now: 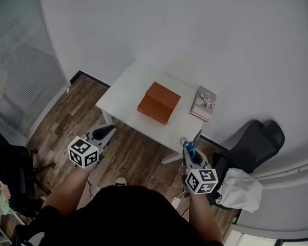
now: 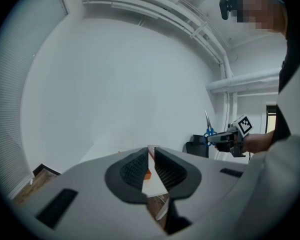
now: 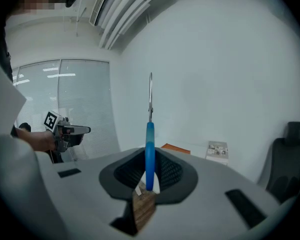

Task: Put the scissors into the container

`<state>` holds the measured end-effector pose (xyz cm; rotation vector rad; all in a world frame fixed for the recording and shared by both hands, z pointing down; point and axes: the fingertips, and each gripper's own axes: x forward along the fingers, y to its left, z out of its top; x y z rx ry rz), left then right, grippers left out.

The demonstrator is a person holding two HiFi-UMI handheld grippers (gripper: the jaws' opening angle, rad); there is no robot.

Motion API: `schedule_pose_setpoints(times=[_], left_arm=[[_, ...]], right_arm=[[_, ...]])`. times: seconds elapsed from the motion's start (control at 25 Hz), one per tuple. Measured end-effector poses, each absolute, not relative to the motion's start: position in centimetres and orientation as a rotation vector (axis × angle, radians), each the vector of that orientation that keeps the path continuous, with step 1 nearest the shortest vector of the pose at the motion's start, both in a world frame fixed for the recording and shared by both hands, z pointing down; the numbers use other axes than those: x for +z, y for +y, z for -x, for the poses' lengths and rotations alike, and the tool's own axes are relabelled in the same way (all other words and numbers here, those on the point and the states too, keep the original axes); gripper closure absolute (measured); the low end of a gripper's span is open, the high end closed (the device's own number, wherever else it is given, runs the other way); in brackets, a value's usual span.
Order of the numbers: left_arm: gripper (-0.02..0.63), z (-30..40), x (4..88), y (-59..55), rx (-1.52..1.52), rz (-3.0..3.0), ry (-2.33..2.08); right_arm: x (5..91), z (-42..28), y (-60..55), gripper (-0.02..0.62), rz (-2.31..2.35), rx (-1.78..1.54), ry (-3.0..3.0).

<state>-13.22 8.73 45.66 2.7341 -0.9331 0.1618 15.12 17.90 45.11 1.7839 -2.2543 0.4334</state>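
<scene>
Blue-handled scissors stand upright between the jaws of my right gripper, which is shut on the handle, blades pointing up. In the head view this gripper hangs off the near right corner of the white table, with the scissors at its tip. The container, an orange box, sits mid-table; it also shows in the right gripper view as an orange box. My left gripper hovers over the floor near the table's left corner, jaws close together, holding nothing.
A small book lies at the table's right end, against the wall. A black office chair with a white cloth stands at the right. Wood floor lies between me and the table. A window blind is at the left.
</scene>
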Motion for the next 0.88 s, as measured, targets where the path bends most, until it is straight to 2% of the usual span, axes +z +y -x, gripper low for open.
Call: schedule_pose_setpoints(times=[0.44,0.88], left_arm=[[0.561,16.7,46.6,3.7,0.156,-2.745,-0.839],[0.561,18.8,45.4,1.2,0.150,-2.783,-0.870]], right_arm=[[44.9,-10.7,14.1,0.549,-1.870,0.456,-2.196],[44.5,-9.2,12.3,0.550,-1.913,0.452,-2.163]])
